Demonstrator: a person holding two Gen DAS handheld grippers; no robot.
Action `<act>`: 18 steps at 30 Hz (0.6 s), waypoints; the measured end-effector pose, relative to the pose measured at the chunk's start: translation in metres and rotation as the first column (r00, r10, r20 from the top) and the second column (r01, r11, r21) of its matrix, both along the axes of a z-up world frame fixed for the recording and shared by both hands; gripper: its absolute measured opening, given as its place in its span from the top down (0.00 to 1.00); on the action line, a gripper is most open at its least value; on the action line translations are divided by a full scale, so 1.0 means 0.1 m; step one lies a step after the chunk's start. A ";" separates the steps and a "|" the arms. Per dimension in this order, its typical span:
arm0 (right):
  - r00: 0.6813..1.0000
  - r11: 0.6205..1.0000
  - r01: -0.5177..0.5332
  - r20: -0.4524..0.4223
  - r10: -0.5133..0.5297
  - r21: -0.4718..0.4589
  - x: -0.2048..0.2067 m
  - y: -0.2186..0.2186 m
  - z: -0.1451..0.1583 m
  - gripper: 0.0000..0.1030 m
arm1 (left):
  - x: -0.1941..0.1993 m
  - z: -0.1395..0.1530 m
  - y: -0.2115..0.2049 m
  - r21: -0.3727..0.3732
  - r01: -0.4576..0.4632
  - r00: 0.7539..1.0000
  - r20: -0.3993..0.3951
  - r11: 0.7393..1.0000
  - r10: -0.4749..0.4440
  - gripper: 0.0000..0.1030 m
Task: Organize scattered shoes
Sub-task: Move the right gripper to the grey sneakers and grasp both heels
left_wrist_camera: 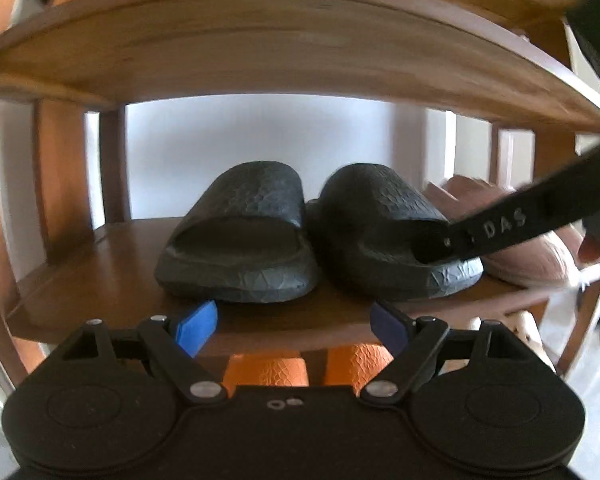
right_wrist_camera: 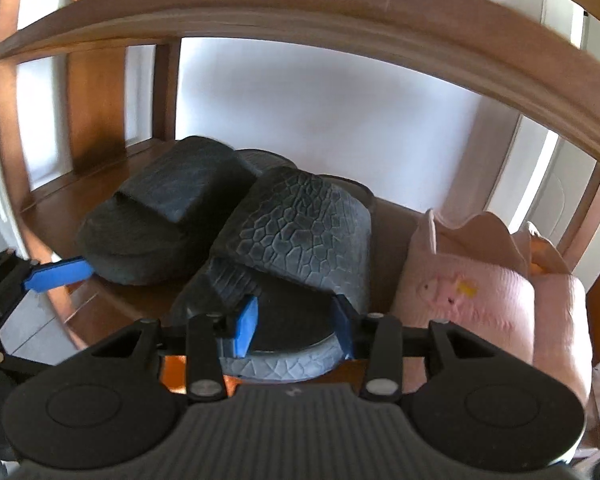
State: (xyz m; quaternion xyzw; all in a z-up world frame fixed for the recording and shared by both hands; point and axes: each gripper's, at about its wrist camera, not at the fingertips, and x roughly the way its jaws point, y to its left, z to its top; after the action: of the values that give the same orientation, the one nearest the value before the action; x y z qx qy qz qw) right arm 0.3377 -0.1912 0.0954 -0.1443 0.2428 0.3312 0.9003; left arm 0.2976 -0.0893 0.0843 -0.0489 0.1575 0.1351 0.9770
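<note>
White wall shows behind a wooden shoe rack [left_wrist_camera: 260,52]. On its middle shelf [left_wrist_camera: 100,280] two black slides sit side by side, heels toward the cameras: the left slide [left_wrist_camera: 240,248] and the right slide [right_wrist_camera: 296,240]. Just beside them sits a pink slipper [right_wrist_camera: 472,296]. Orange slippers [left_wrist_camera: 268,370] show on the shelf below. The left tongs [left_wrist_camera: 294,328] hang wide and empty before the shelf edge. The right tongs [right_wrist_camera: 296,320] stand narrower around the right slide's heel; whether they grip it I cannot tell. Judging by this, shelving looks nearly done here; any shoes remaining elsewhere are out of view.
</note>
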 end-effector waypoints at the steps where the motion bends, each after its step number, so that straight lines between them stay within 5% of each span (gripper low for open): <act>1: 1.000 1.000 0.008 -0.002 -0.008 0.013 0.03 0.00 -0.01 0.55 | -0.08 0.00 0.00 -0.010 0.003 1.000 0.018 1.000 -0.003 0.18; 8: 0.998 0.985 -0.023 -0.056 0.032 0.168 -0.30 -0.61 -0.03 0.48 | -0.80 -0.22 -0.30 0.059 0.140 0.990 0.006 0.988 -0.141 0.18; 12: 0.977 0.988 -0.125 -0.162 0.139 0.092 -0.79 -1.04 -0.35 0.47 | -1.04 -0.34 -0.54 0.118 0.265 0.964 -0.027 0.957 -0.264 0.18; 14: 0.961 0.986 -0.165 -0.220 0.167 0.029 -0.95 -1.17 -0.54 0.47 | -1.09 -0.40 -0.68 0.134 0.375 0.927 -0.064 0.917 -0.369 0.18; 17: 0.894 0.968 -0.228 -0.417 0.165 -0.104 -1.17 -1.39 -0.96 0.48 | -1.03 -0.35 -0.77 0.141 0.492 0.870 -0.122 0.859 -0.478 0.18; 18: 0.847 0.957 -0.244 -0.516 0.131 -0.158 -1.26 -1.48 -1.15 0.49 | -1.00 -0.32 -0.79 0.139 0.530 0.847 -0.143 0.837 -0.513 0.18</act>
State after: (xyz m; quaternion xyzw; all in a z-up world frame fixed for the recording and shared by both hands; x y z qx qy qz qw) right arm 0.2121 -0.3396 -0.0194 -0.1741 0.4869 0.4154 0.7484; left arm 0.1975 -0.1682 0.0525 0.0876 0.2009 -0.1206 0.9682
